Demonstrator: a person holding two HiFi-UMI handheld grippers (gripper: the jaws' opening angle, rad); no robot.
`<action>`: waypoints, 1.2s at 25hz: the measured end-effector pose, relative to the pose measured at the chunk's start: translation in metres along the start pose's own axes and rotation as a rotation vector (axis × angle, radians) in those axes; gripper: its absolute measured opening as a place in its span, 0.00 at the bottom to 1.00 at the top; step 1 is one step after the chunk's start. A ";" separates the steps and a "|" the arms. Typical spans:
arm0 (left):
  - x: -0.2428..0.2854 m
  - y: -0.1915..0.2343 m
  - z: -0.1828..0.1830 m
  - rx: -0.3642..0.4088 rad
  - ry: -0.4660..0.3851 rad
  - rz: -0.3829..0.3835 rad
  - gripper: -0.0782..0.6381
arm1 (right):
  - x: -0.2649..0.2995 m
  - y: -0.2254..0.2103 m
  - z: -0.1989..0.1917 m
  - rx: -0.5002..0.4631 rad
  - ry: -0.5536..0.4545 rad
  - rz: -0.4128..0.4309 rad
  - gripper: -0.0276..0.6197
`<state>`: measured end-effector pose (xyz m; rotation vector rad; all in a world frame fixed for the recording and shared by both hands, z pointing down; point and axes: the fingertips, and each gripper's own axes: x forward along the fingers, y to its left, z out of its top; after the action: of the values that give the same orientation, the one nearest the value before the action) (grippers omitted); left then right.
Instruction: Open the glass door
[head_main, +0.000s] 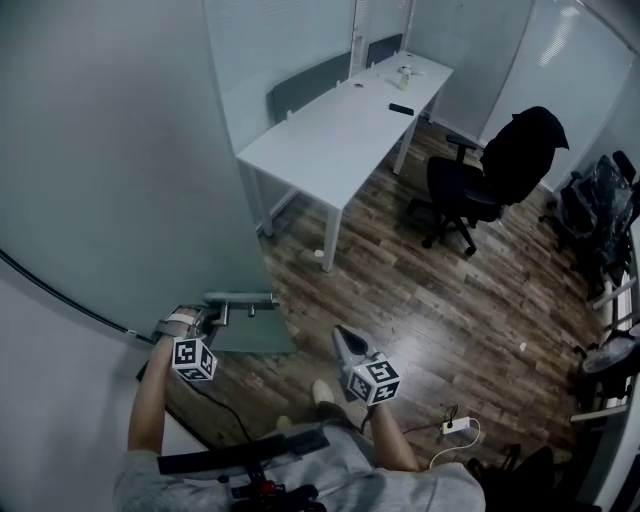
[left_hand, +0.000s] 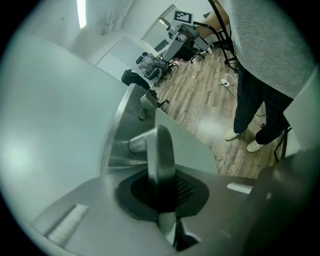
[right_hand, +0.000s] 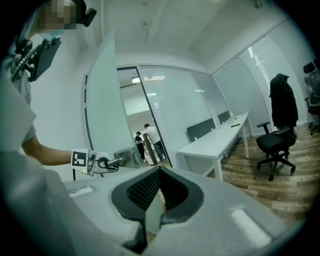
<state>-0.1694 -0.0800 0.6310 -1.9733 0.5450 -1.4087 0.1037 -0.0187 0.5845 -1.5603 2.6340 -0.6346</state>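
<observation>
Looking down in the head view: left gripper (head_main: 207, 318) is at the door handle (head_main: 240, 298), at 8 o'clock in the frame. The lever lies roughly 9-to-3 across the picture. The frosted glass door (head_main: 110, 180) fills the 9 to 11 o'clock side. Right gripper (head_main: 345, 340) hangs apart over the wood floor (head_main: 430, 300) near 6 o'clock. White desk (head_main: 340, 130) at 12–1 o'clock, office chair (head_main: 480, 180) at 2 o'clock; bare floor lies between them and the door edge.

Left gripper view: the grip shows here only. Jaws are nearly together, clamped on the metal lever (left_hand: 160, 150). Its long axis runs from 6 o'clock up toward 12, then bends to 9 o'clock into the door plate. The glass pane (left_hand: 45, 140) takes the left half; its free edge climbs to 1 o'clock, with floor beyond.

Right gripper view: jaw tips meet, nothing between them. The left gripper (right_hand: 95, 162) shows at 9 o'clock, on the handle. The door leaf (right_hand: 102, 100) stands upright; two people (right_hand: 147, 139) stand past its right edge.
</observation>
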 end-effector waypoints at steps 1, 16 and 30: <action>-0.003 -0.002 0.003 0.004 -0.004 0.001 0.13 | -0.005 0.002 -0.002 0.001 0.000 -0.003 0.05; -0.036 -0.038 0.008 0.050 -0.043 -0.015 0.13 | -0.038 0.031 -0.018 0.001 -0.031 -0.037 0.05; -0.064 -0.068 0.016 0.083 -0.083 -0.050 0.14 | -0.064 0.059 -0.033 0.004 -0.053 -0.065 0.05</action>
<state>-0.1779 0.0143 0.6319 -1.9809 0.3959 -1.3504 0.0789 0.0713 0.5822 -1.6438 2.5530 -0.5924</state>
